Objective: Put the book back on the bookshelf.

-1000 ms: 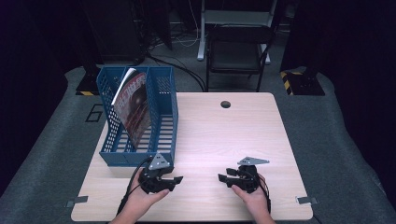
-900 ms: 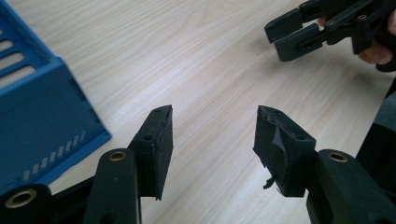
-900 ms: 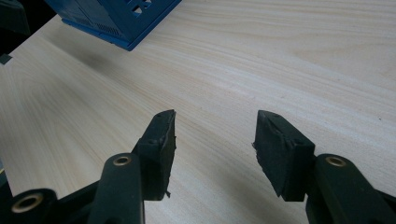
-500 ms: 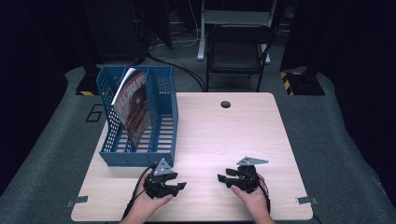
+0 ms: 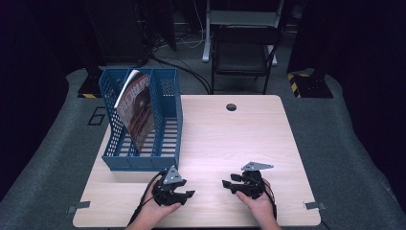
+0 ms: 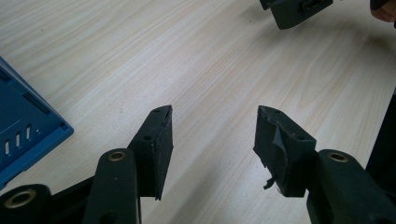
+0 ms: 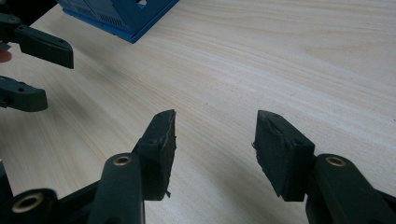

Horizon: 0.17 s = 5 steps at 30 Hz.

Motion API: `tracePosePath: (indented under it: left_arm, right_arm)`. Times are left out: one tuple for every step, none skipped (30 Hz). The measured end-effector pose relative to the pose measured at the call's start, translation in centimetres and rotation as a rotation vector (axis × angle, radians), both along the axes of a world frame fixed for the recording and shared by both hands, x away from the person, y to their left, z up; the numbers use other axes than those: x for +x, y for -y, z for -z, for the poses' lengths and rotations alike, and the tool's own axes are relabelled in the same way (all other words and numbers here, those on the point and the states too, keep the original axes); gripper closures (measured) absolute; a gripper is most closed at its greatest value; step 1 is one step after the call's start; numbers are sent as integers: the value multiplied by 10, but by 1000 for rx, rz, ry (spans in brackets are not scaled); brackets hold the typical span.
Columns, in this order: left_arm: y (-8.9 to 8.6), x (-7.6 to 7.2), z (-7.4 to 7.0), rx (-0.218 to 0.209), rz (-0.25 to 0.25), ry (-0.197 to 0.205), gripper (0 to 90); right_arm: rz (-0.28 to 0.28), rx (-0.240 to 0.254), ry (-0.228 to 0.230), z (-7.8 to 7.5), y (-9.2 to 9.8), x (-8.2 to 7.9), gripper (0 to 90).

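A blue mesh file rack (image 5: pixel 168 120) stands on the left half of the wooden table (image 5: pixel 239 139), with a red-covered magazine (image 5: pixel 136 112) leaning upright inside it. In front of the rack, near the table's front edge, my left gripper (image 5: pixel 186 194) rests low on the wood, open, with only bare table between its jaws (image 6: pixel 212 135). The rack's corner (image 6: pixel 28 130) shows at the left of the left gripper view. A hand's width to the right, my right gripper (image 5: pixel 227 184) points left toward the other one, open with nothing between its jaws (image 7: pixel 215 137). The left gripper's fingers (image 7: pixel 42 46) show at the left of the right gripper view.
A round cable hole (image 5: pixel 231 107) sits near the table's far edge. Beyond the table a black chair (image 5: pixel 244 52) stands on the grey floor. Metal brackets (image 5: pixel 77 207) mark the table's front corners.
The left hand and its gripper have sunk a little toward the table's front edge. The right gripper has kept still.
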<state>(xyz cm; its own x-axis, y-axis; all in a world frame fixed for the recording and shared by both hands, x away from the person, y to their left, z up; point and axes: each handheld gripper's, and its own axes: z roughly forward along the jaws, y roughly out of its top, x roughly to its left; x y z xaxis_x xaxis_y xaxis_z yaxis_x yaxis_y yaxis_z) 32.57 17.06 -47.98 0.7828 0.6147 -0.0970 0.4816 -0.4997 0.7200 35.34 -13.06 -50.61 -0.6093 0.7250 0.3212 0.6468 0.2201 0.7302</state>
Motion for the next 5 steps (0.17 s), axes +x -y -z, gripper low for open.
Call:
tracePosePath:
  left_arm:
    - [0,0,0,-4,0,-3,468]
    - [1,1,0,-6,2,-7,467]
    - [2,1,1,-6,-5,0,467]
    - [1,2,1,0,7,-2,467]
    - [2,2,2,-4,3,-1,466]
  right_arm:
    - [-4,-2,0,0,1,0,479]
    - [-1,-1,0,0,1,-1,479]
    - [0,-2,6,1,2,-1,479]
    - [-3,-8,15,2,3,-1,479]
    - [0,-8,4,1,3,-2,479]
